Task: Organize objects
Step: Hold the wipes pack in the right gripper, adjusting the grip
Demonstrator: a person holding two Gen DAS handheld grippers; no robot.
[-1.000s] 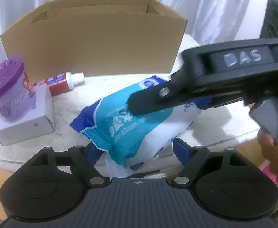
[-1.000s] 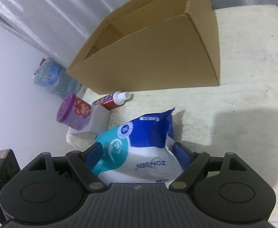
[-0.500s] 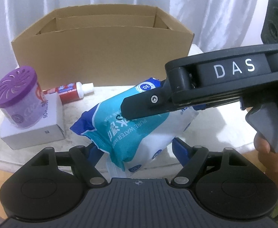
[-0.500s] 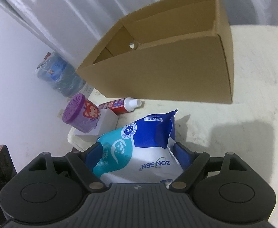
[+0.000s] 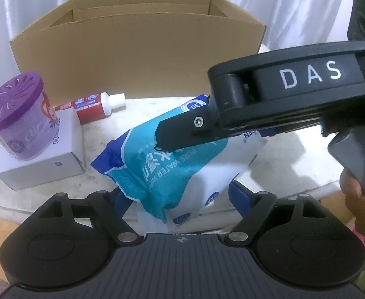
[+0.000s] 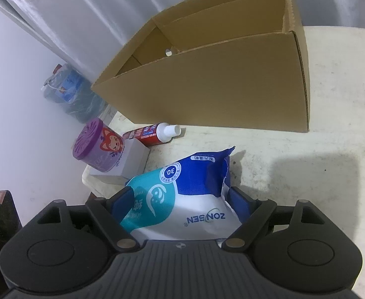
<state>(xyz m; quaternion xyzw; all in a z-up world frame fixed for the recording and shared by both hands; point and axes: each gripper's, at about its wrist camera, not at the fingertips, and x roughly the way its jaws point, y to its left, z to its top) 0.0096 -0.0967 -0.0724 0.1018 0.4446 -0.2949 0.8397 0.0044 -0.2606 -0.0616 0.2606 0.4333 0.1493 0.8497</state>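
A blue, teal and white pack of wet wipes (image 5: 172,164) is held above the white table (image 5: 294,154). My left gripper (image 5: 180,194) is shut on its near end. My right gripper (image 6: 182,199) is shut on its other end, and it also shows in the left wrist view as the black DAS body (image 5: 307,79) reaching in from the right. The pack also shows in the right wrist view (image 6: 182,199). An open cardboard box (image 5: 137,57) stands behind, also in the right wrist view (image 6: 220,79).
A purple-lidded air freshener jar (image 5: 18,119) sits on a white box (image 5: 40,154) at the left. A red toothpaste tube (image 5: 95,104) lies before the cardboard box. A water jug (image 6: 70,94) stands off the table. White curtains hang behind.
Both grippers have lifted the wipes pack higher; the cardboard box's inside shows more from above. The other objects have not moved.
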